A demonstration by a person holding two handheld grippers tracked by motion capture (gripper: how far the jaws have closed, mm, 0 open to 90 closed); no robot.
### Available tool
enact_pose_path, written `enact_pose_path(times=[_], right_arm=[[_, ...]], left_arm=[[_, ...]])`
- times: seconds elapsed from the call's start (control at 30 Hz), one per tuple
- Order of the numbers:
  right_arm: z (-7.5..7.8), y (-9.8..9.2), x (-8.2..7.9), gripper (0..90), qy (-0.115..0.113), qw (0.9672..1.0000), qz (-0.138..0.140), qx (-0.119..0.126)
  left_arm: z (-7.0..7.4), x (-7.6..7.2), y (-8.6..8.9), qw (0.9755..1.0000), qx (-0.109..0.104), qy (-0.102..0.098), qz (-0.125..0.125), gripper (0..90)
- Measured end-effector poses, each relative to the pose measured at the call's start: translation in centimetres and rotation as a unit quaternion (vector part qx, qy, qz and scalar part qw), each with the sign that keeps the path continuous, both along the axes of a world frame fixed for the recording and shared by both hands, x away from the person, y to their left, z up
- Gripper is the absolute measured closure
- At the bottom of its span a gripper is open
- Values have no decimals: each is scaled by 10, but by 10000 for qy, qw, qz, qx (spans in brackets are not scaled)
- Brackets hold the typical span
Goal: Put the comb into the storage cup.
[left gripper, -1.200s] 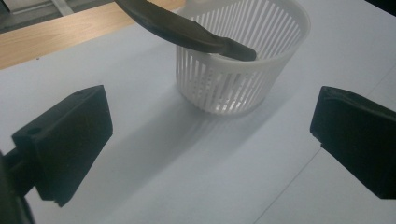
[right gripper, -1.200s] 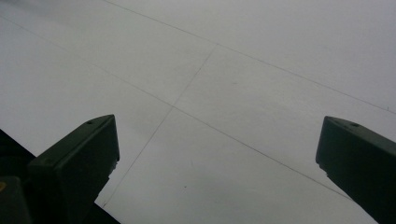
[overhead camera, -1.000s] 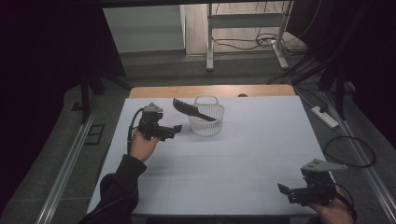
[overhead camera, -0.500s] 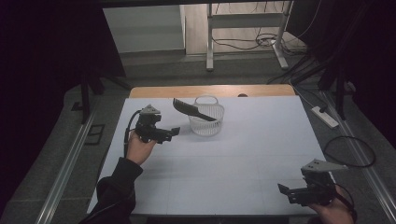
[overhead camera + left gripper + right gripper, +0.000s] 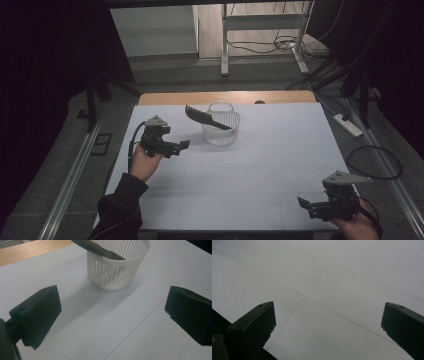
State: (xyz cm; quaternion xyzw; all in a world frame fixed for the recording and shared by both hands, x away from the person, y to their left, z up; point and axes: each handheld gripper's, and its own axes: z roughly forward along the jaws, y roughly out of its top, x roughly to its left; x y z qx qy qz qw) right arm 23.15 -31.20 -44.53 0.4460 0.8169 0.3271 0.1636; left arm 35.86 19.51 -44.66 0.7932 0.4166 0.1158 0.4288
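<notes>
Just right of left tool (image 5: 182, 145), basket (image 5: 220, 131).

Our right tongs (image 5: 327, 332) over bare white table (image 5: 342, 285)

We see both black jaws spread wide apart with nothing between them, thin seam lines crossing the surface, and the table's edge at lower left.

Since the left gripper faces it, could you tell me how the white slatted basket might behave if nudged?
The white basket looks like thin slatted plastic, so probably light and likely to slide on the smooth table. The dark comb lies across its rim, overhanging one side, so a push might tip it or shake the comb off.
</notes>
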Motion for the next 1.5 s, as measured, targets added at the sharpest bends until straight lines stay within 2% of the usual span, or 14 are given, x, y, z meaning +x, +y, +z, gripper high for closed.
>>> enact_pose_path(times=[0.57,1.5], right_arm=[[0,-1,-1,0,-14,10000,-14,4],[0,-1,-1,0,-16,10000,-35,0]], left_arm=[[-4,-16,2,9999,90,52,-81,10],[-3,-46,17,9999,-2,100,80,5]])
